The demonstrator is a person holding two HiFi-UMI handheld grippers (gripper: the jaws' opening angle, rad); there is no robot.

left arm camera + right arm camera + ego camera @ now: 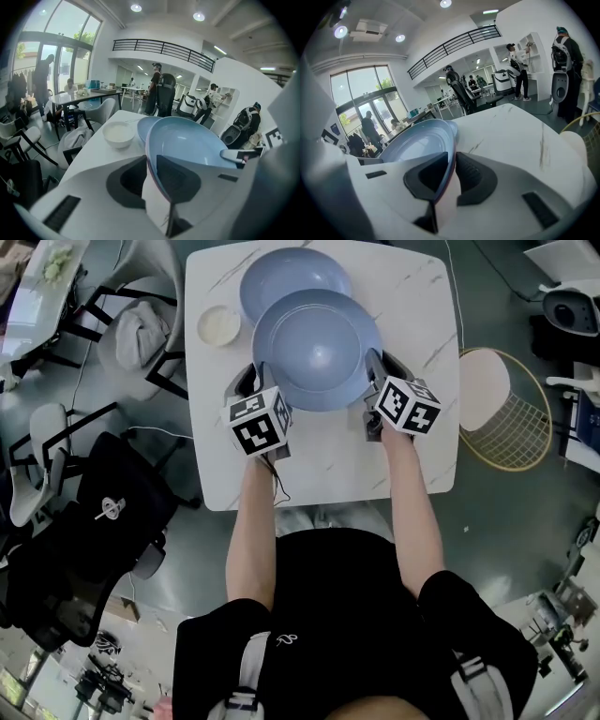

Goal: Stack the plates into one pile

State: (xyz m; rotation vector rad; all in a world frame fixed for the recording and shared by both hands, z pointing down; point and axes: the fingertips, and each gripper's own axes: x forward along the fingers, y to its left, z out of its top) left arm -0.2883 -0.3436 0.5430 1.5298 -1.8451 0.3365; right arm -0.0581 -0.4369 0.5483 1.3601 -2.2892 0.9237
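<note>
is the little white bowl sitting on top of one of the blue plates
No, the white bowl stands directly on the marble table, beside the far blue plate and not on it.

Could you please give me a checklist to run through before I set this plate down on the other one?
1. Left tongs shut on the held plate's rim: ok.
2. Right tongs shut on the opposite rim: ok.
3. Held plate centred over the second plate: not ok, it overlaps only the near edge.
4. Second plate's visible part bare: ok.
5. Small bowl outside the second plate's rim: ok.
6. Gap between the plates: cannot tell.
</note>
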